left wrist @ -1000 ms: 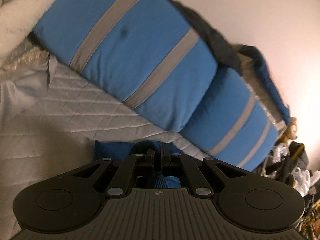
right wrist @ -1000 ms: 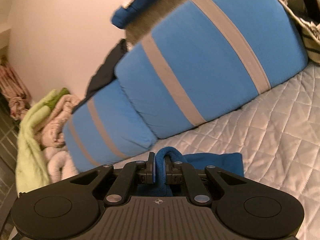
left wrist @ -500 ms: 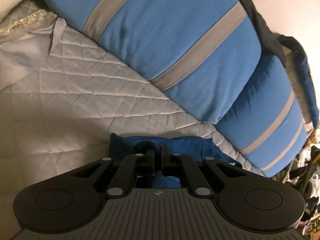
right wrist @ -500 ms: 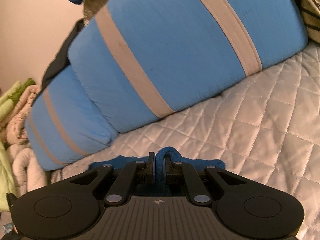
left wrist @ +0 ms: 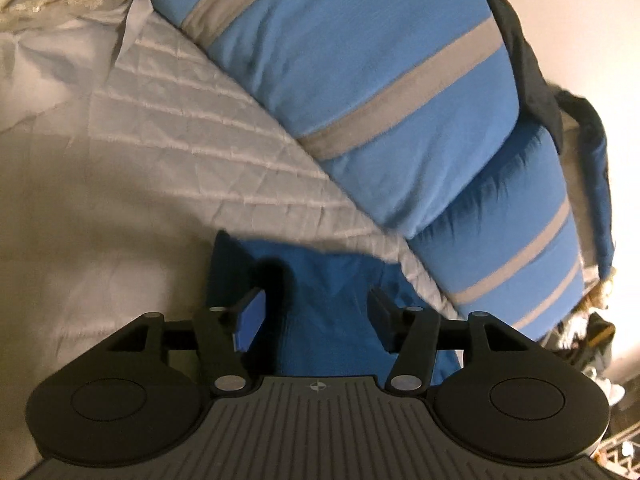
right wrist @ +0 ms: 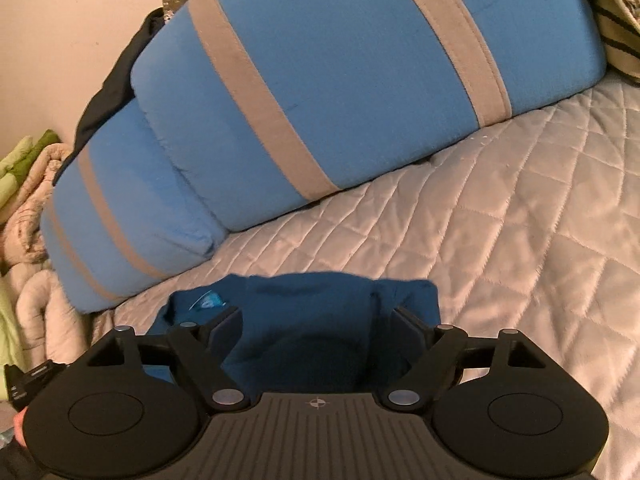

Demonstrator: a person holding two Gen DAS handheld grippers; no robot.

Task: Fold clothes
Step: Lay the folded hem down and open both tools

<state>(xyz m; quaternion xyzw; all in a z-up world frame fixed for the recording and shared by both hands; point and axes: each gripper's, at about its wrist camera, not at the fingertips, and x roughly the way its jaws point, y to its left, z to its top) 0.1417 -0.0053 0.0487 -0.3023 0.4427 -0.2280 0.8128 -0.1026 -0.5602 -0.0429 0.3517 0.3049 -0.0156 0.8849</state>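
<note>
A dark blue garment (left wrist: 324,304) lies flat on the white quilted bedspread (left wrist: 168,160), just below my left gripper (left wrist: 316,312). That gripper is open, its fingers spread wide over the cloth, holding nothing. In the right wrist view the same blue garment (right wrist: 312,320) lies on the bedspread (right wrist: 500,220), with a small label (right wrist: 208,300) showing near its left corner. My right gripper (right wrist: 316,326) is open too, fingers apart above the fabric. The near part of the garment is hidden under both gripper bodies.
Two blue pillows with grey stripes (left wrist: 360,80) (right wrist: 340,92) lie along the far side of the bed. Dark clothing (left wrist: 528,68) hangs behind them. A pile of beige and green blankets (right wrist: 24,208) sits at the left. A striped cloth (right wrist: 612,20) lies at the top right.
Both grippers were shut on folds of the blue garment; both have opened and let it go. The garment now lies flat on the bed, and the views have tilted down.
</note>
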